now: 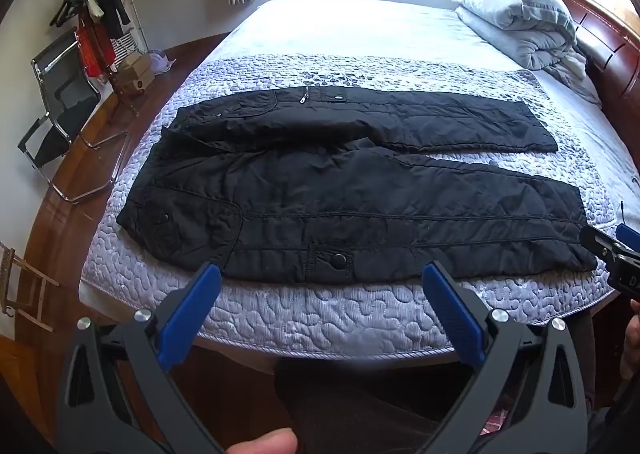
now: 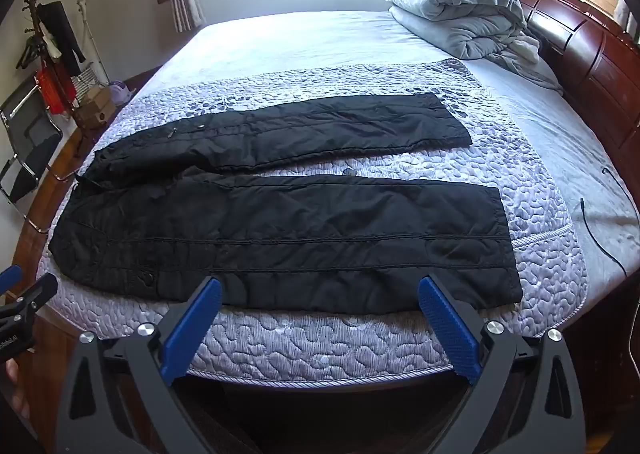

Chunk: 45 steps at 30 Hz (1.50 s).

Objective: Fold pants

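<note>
Black quilted pants [image 1: 352,190] lie spread flat on the bed, waist at the left, both legs running to the right with a gap between them. The right wrist view shows the same pants [image 2: 280,230]. My left gripper [image 1: 320,274] hovers open above the near edge of the bed, by the near leg's snap pocket, with nothing between its blue pads. My right gripper [image 2: 320,286] is open too, over the near leg toward its cuff, also holding nothing. The right gripper's tip [image 1: 612,250] shows at the right edge of the left wrist view.
A purple quilted mat [image 1: 320,318] covers the near half of the bed under the pants. A folded grey duvet [image 1: 516,10] sits at the far right by the wooden headboard [image 2: 592,54]. A chair [image 1: 60,106], coat rack [image 1: 88,6] and boxes stand left. A black cable [image 2: 608,214] lies at right.
</note>
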Available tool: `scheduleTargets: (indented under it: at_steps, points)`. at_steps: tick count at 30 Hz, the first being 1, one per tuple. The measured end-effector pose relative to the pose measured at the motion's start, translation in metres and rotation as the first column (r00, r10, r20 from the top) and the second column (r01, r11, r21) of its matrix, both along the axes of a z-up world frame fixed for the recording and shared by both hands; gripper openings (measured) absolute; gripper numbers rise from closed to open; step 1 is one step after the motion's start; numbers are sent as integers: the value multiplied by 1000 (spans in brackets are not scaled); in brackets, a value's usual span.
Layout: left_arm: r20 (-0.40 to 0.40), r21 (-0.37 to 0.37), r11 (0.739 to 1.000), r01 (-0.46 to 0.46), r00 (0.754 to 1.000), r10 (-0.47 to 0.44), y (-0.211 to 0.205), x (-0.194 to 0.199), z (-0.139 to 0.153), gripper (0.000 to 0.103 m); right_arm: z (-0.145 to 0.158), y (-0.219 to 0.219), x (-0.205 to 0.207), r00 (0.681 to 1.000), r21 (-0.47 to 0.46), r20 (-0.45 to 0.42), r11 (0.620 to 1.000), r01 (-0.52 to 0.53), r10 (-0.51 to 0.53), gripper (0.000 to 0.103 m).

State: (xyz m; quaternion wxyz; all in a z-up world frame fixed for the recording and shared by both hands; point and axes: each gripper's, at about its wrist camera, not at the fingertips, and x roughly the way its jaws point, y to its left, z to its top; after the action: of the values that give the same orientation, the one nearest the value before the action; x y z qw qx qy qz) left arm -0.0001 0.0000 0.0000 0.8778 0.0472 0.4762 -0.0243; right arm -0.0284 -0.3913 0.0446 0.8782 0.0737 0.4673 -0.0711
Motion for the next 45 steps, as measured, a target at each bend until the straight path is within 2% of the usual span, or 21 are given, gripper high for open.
scheduleTargets:
  at_steps: [45]
  points:
    - [8,16,1000,8,1000,-8,-3,2,1,101,-4,0,2,1000,15,-10,1000,-11,11,99]
